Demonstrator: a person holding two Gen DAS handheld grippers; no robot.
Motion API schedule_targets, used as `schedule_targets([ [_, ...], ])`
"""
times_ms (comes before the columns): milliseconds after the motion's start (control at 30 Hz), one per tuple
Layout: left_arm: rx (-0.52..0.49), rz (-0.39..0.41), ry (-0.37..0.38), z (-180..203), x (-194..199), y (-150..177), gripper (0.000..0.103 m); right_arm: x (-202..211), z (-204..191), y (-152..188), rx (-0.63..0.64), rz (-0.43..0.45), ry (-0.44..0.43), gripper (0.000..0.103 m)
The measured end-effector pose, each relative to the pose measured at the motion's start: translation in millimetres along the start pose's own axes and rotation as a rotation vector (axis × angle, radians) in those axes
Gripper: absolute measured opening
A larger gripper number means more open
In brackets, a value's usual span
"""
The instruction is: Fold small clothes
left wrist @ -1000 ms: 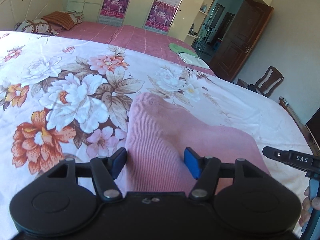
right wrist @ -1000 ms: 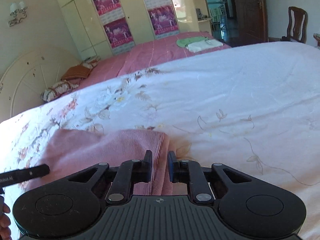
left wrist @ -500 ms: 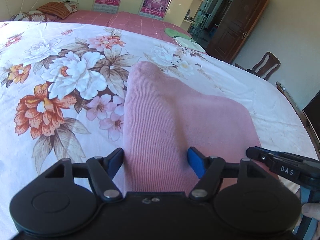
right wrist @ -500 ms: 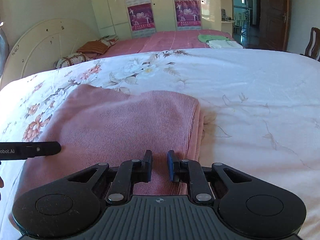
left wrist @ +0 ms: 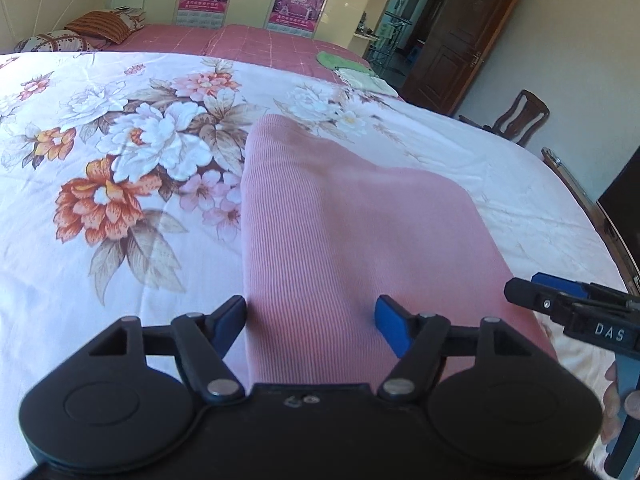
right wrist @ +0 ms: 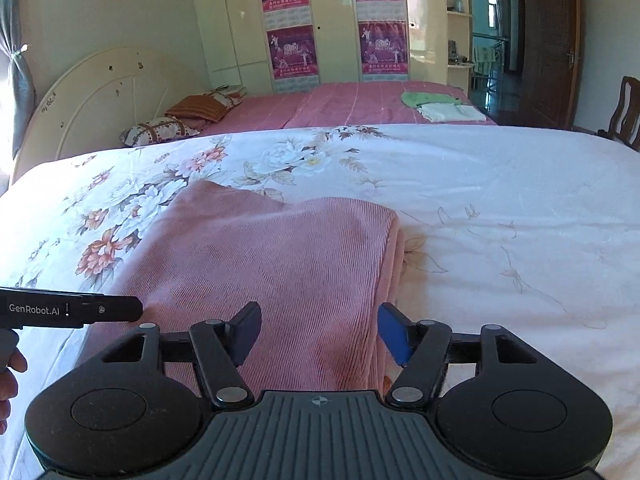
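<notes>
A dusty-pink ribbed knit garment lies on a white cotton bedspread, which to the garment's left is printed with large orange, white and pale-pink peonies and tan-brown leaves, and to its right carries only faint beige line drawings of sprigs. Beyond the bedspread lies a rose-pink checked sheet bearing a light-green cloth and a folded white cloth. Behind the sheet stand glossy cream wardrobe doors hung with magenta-and-purple posters.
</notes>
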State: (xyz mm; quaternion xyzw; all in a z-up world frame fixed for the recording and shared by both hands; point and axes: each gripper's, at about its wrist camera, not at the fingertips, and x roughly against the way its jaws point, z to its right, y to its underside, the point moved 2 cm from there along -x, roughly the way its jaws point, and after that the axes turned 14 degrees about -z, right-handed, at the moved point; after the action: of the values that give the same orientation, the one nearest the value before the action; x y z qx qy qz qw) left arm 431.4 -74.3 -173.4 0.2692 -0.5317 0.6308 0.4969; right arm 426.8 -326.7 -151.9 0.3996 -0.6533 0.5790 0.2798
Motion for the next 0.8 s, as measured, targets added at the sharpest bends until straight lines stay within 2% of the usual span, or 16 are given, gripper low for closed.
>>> schedule_targets([
  [67, -0.005, -0.015, 0.003, 1.2, 0.8, 10.5, 0.069, 4.7, -0.6, 9.9, 0.003, 0.0, 0.006, 0.06],
  [100, -0.009, -0.025, -0.001, 1.8, -0.5, 15.1, 0.069, 5.5, -1.6, 14.6, 0.006, -0.007, 0.004, 0.049],
  [133, -0.012, -0.04, -0.003, 2.0, -3.5, 19.6, 0.068, 5.7, -2.4, 20.6, 0.001, -0.017, -0.005, 0.044],
  [200, -0.002, -0.076, 0.001, 0.8, -12.0, 26.4, 0.069, 3.5, -3.9, 29.5, 0.005, -0.031, -0.001, 0.044],
  [333, -0.041, -0.059, -0.035, 6.4, -14.9, 32.5, 0.071, -8.0, 0.5, 43.7, 0.021, -0.09, 0.07, 0.044],
  [433, -0.027, -0.065, -0.03, 5.7, -14.6, 31.0, 0.071, -11.6, 11.7, 55.9, -0.033, -0.126, 0.034, 0.044],
  [567, -0.02, -0.071, -0.031, 6.6, -12.2, 30.0, 0.071, -1.4, 12.9, 60.8, -0.04, -0.112, 0.034, 0.044],
  [800, 0.029, -0.054, -0.009, 6.4, -2.1, 20.1, 0.071, 16.0, 10.3, 43.6, -0.055, -0.061, 0.002, 0.044],
])
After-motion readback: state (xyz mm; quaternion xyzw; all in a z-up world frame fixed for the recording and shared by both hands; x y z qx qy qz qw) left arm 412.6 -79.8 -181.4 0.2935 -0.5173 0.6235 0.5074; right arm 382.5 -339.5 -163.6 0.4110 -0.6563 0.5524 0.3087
